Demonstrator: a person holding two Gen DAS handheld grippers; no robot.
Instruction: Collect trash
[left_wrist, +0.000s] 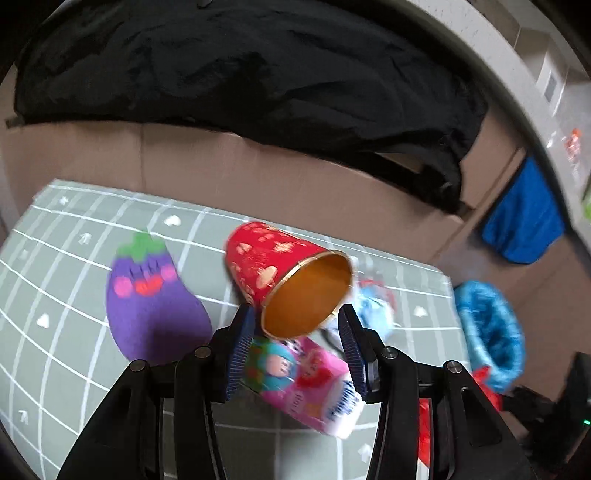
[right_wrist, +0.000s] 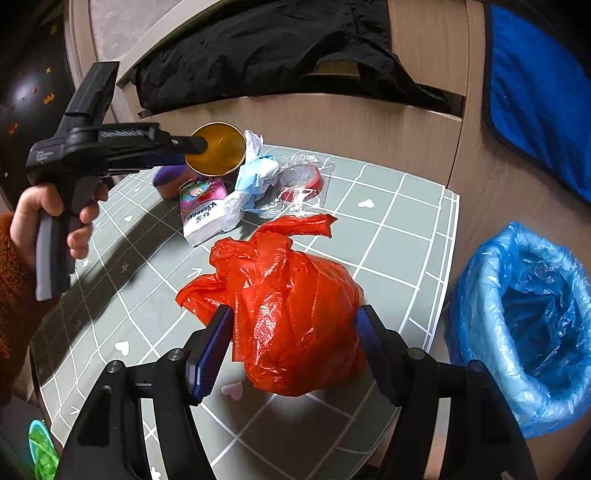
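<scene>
My left gripper (left_wrist: 295, 317) is shut on the rim of a red paper cup (left_wrist: 280, 266) with a gold inside, held tilted above the table. In the right wrist view a hand holds that left gripper (right_wrist: 194, 149) at the cup (right_wrist: 218, 153). My right gripper (right_wrist: 291, 332) stands open, its blue pads on either side of a knotted red plastic bag (right_wrist: 291, 295) that rests on the green grid table mat (right_wrist: 388, 236). A bin lined with a blue bag (right_wrist: 524, 325) stands on the floor to the right of the table and shows too as the bin (left_wrist: 491, 332).
On the mat lie a pink tissue pack (right_wrist: 205, 210), a purple eggplant toy (left_wrist: 151, 306), a crumpled blue-white wrapper (right_wrist: 255, 177) and a red tape roll in clear plastic (right_wrist: 301, 181). A black cloth (left_wrist: 258, 74) drapes over a cardboard box behind the table.
</scene>
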